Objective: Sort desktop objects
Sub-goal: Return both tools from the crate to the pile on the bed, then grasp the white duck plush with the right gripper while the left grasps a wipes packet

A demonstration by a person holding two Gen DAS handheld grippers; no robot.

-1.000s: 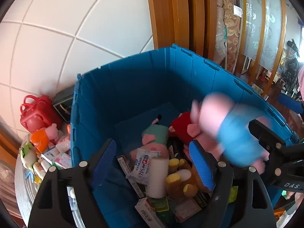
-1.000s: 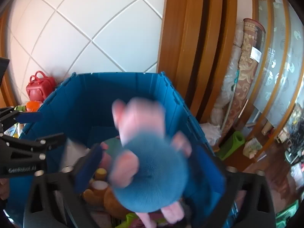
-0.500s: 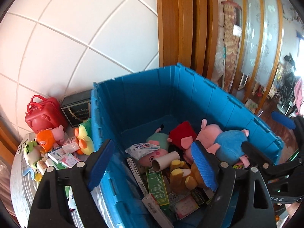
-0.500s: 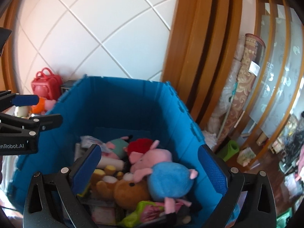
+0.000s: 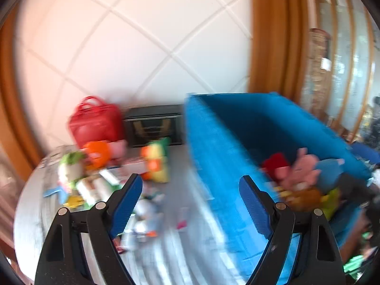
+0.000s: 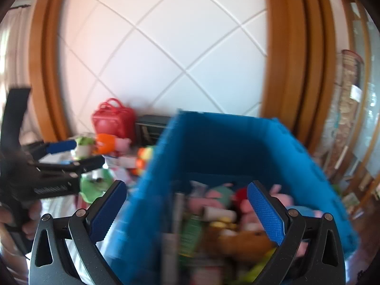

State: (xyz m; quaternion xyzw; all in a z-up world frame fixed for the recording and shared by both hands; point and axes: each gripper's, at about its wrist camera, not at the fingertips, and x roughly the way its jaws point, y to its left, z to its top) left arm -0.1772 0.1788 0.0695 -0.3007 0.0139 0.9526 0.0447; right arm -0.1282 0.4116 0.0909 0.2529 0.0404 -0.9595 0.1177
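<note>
A blue crate [image 5: 228, 142] stands on the right of the table and holds several plush toys and boxes, among them a pink pig in blue [image 5: 315, 173]. It also shows in the right wrist view [image 6: 225, 147]. My left gripper [image 5: 190, 201] is open and empty, over the table left of the crate. My right gripper [image 6: 187, 211] is open and empty, above the crate's near left rim. On the table lie a red bag [image 5: 95, 121], an orange and pink plush [image 5: 102, 152], a yellow and orange toy [image 5: 156, 161] and small boxes [image 5: 95, 187]. Both views are blurred.
A black box [image 5: 154, 125] stands against the white quilted wall [image 5: 133, 47] between the red bag and the crate. Wooden door frames [image 5: 268, 35] rise behind the crate. The left gripper also shows at the left in the right wrist view [image 6: 59, 156].
The pink pig in blue dropped from my right gripper into the crate. Both grippers have since swung left, the left one from over the crate to over the table.
</note>
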